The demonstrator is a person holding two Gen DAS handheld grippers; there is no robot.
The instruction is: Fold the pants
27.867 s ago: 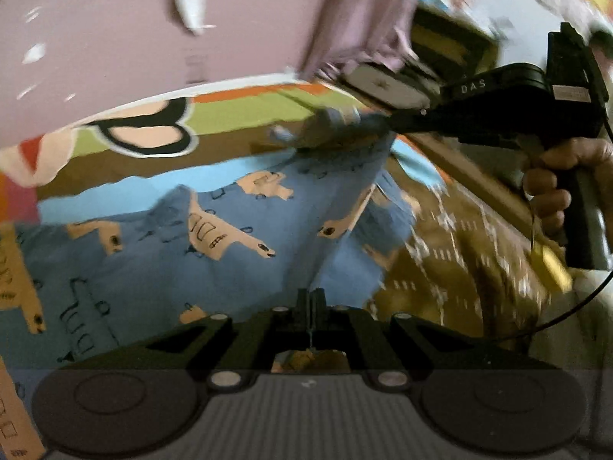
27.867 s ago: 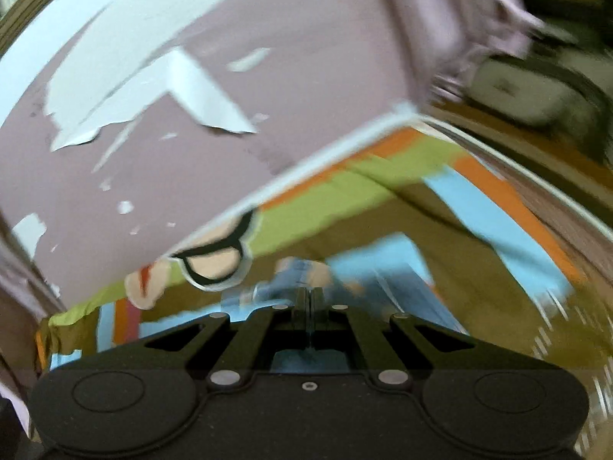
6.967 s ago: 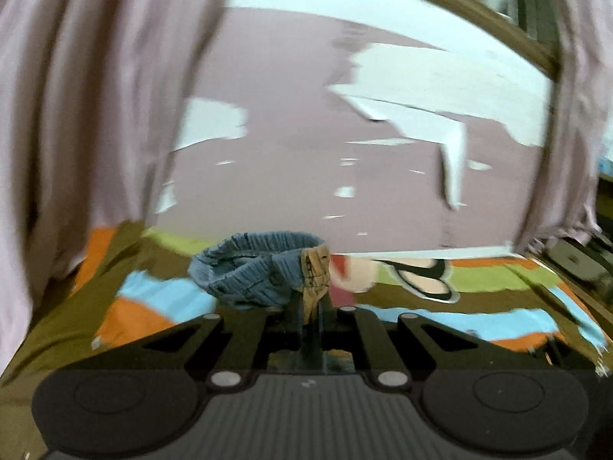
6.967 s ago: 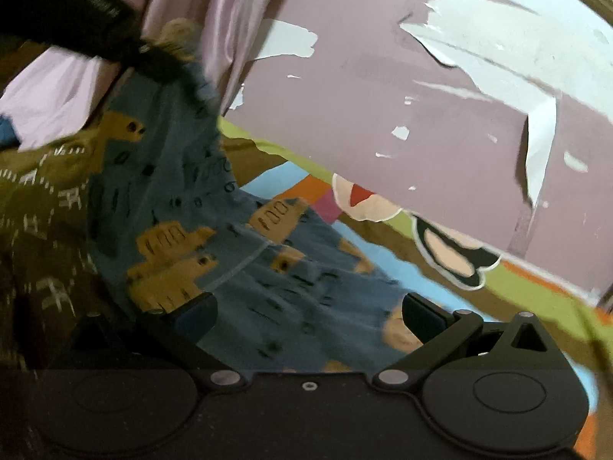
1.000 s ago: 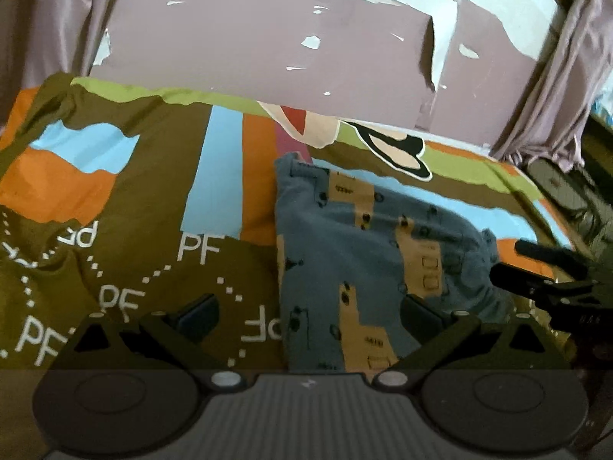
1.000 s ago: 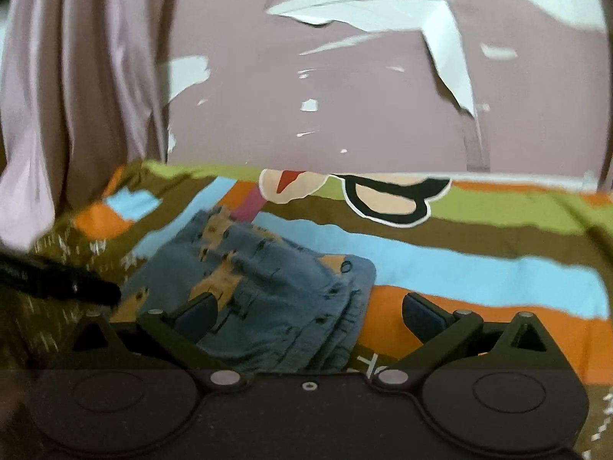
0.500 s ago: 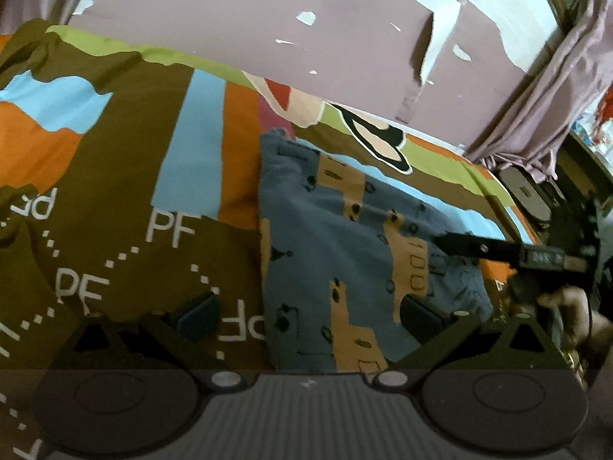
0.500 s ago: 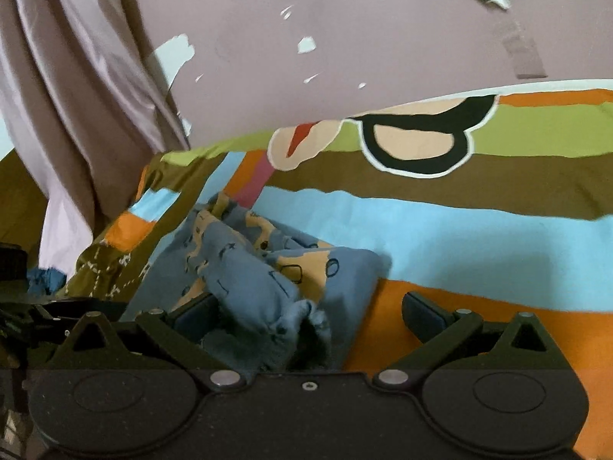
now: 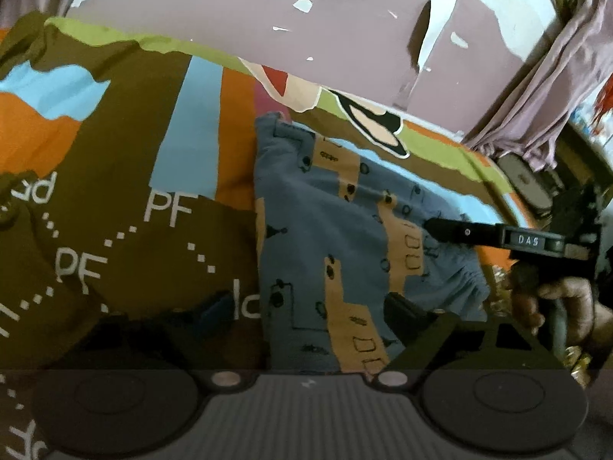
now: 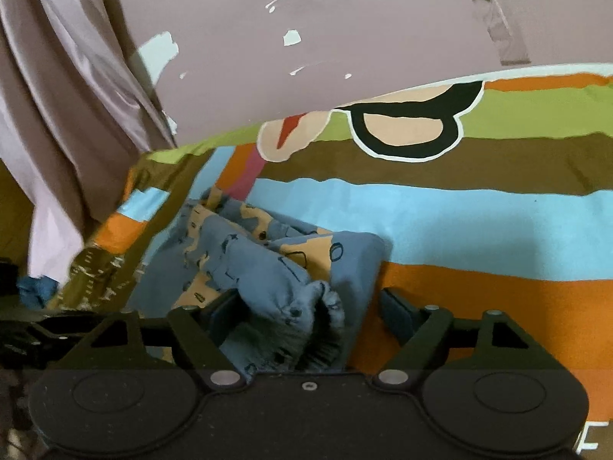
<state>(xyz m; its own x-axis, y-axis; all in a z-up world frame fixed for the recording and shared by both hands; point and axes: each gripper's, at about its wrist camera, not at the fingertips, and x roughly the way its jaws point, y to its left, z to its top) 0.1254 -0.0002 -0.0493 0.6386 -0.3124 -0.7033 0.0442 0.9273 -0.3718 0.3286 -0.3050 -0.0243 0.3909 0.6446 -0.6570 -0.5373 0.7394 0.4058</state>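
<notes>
A: Where are the pants [image 9: 345,237]?
B: Folded on the bed [image 9: 126,176], on its striped sheet.
A: And the tongs?
B: Left tongs [image 9: 306,306] spread wide above them; right tongs [image 10: 312,306] parted too, straddling the bunched hem

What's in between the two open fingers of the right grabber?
In the right wrist view, a bunched-up end of the blue pants pokes up between the open fingers of the right gripper. Under them lies the striped bedspread.
</notes>
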